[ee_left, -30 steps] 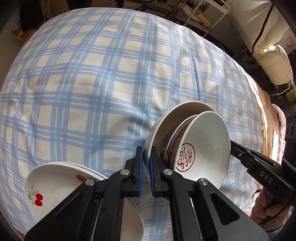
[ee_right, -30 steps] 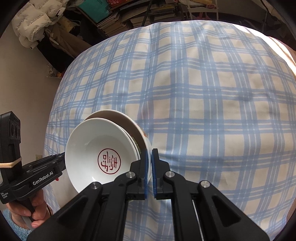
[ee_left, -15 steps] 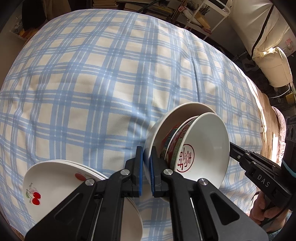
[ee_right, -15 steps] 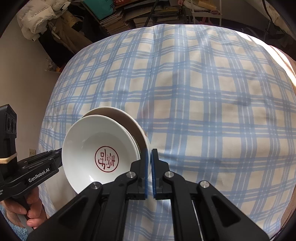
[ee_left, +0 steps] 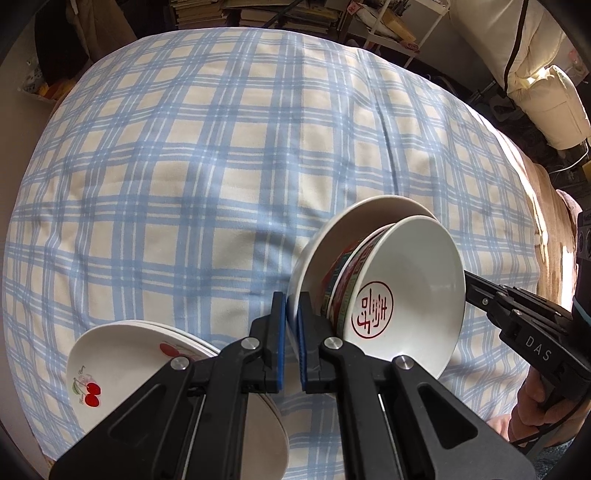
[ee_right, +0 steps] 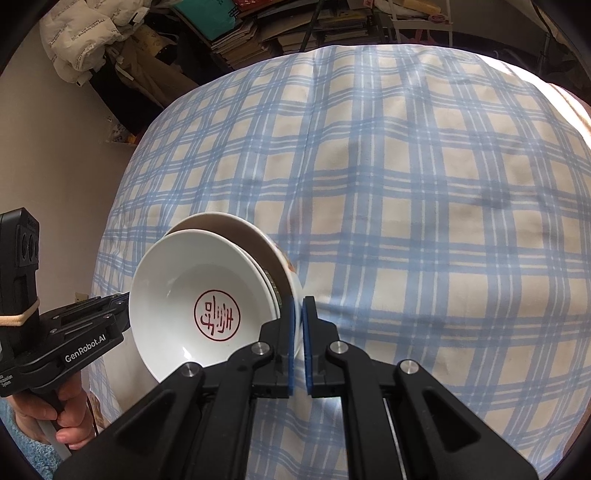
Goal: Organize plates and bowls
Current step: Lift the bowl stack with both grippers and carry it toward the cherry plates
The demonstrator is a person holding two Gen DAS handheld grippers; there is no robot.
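A tilted stack of three nested bowls hangs just above the blue-checked cloth [ee_left: 184, 166]. A white bowl with a red seal [ee_left: 406, 280] lies innermost, a bowl with a patterned outside [ee_left: 343, 273] sits in the middle, and a larger white bowl [ee_left: 332, 236] is outermost. My left gripper [ee_left: 291, 306] is shut on the outer bowl's rim. My right gripper [ee_right: 298, 310] is shut on the rim at the opposite side; its fingers [ee_left: 476, 288] reach in behind the stack. The seal bowl [ee_right: 177, 295] faces the right wrist camera. A stack of cherry-printed plates [ee_left: 122, 354] lies on the cloth, lower left.
The cloth [ee_right: 406, 184] covers a wide rounded surface that drops away at its edges. Stacked books [ee_right: 258, 33] and shelves stand beyond the far edge, and a cream cushion [ee_left: 535, 74] is at the right. A hand [ee_right: 44, 417] grips the left tool's handle.
Both grippers keep the same hold on the bowl stack. The left wrist view has tilted slightly, so a little more of the room beyond the cloth shows.
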